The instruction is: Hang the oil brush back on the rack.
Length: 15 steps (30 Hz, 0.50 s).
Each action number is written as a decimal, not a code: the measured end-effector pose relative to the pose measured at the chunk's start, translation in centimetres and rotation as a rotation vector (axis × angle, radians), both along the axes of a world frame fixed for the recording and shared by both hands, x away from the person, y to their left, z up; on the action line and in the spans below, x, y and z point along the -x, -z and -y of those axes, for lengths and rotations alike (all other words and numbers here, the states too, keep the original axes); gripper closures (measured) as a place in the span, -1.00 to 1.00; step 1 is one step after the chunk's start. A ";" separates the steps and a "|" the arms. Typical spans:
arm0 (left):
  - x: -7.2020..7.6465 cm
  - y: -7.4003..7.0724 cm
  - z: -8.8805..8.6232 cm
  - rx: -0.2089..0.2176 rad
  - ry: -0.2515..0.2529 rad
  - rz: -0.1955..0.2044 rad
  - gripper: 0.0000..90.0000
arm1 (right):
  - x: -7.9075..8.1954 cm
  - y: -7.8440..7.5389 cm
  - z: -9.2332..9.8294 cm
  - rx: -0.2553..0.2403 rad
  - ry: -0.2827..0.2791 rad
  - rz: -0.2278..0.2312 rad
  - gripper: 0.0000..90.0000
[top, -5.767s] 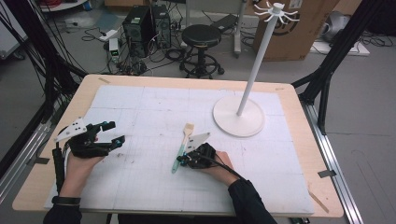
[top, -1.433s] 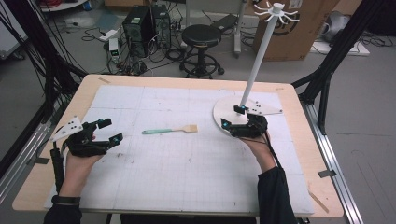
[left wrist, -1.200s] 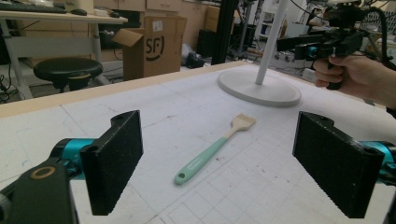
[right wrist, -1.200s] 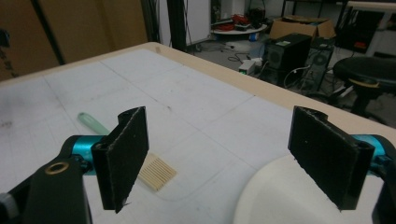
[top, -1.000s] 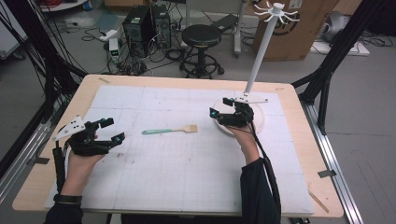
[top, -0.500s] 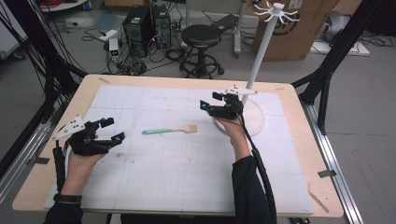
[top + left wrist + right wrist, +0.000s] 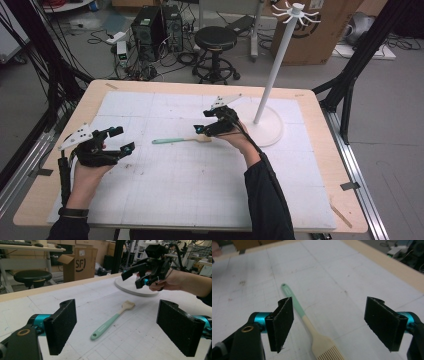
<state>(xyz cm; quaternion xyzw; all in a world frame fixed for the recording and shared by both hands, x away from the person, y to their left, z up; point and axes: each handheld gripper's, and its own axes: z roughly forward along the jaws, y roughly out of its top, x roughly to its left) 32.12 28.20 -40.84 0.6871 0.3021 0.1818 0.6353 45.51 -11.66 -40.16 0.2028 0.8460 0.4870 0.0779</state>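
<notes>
A pastry brush (image 7: 176,141) with a mint-green handle and a cream head lies flat on the white gridded mat (image 7: 200,190), near the middle. My right gripper (image 7: 202,121) hovers open just above and behind the brush head. In the right gripper view the brush (image 7: 305,318) runs away between the spread jaws of the right gripper (image 7: 333,323), nearer the left one. My left gripper (image 7: 123,139) rests open at the left of the mat, pointing at the brush handle. The left gripper view looks past the left gripper (image 7: 120,327) at the brush (image 7: 110,322) and the right gripper (image 7: 132,277).
A white stand with a round base (image 7: 267,131) and a tall pole (image 7: 275,70) is at the back right of the mat, just right of my right hand. Behind the table are a stool (image 7: 215,37), computer towers (image 7: 155,25) and a cardboard box (image 7: 330,35).
The right gripper has moved left from the stand's base to above the brush head. The brush and the left gripper have stayed put over the last second.
</notes>
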 end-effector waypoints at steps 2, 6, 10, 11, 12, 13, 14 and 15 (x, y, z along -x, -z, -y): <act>0.0 0.0 0.0 0.001 0.001 0.002 -0.62 | -0.1 0.3 -0.8 0.021 -0.024 -0.006 -0.48; 0.1 -0.1 -0.1 0.002 0.001 0.002 -0.62 | -0.2 1.1 -1.8 0.062 -0.054 -0.018 -0.36; 0.1 0.0 0.0 -0.008 0.007 -0.001 -0.62 | -0.4 2.0 -2.2 0.102 -0.084 -0.025 -0.21; 0.0 0.0 0.1 -0.007 0.008 -0.002 -0.62 | -0.4 2.1 -2.3 0.114 -0.087 -0.025 -0.17; 0.0 0.0 0.1 -0.005 0.007 -0.003 -0.62 | -0.4 2.2 -2.4 0.121 -0.099 -0.025 -0.12; 0.0 0.1 0.1 -0.008 0.008 -0.005 -0.62 | -0.4 2.3 -2.4 0.131 -0.110 -0.027 -0.06; 0.0 0.1 0.1 -0.009 0.007 -0.006 -0.62 | -0.4 2.5 -2.6 0.135 -0.123 -0.030 0.02; 0.0 0.1 0.2 -0.009 0.009 -0.007 -0.62 | -0.4 2.6 -2.7 0.142 -0.130 -0.030 0.07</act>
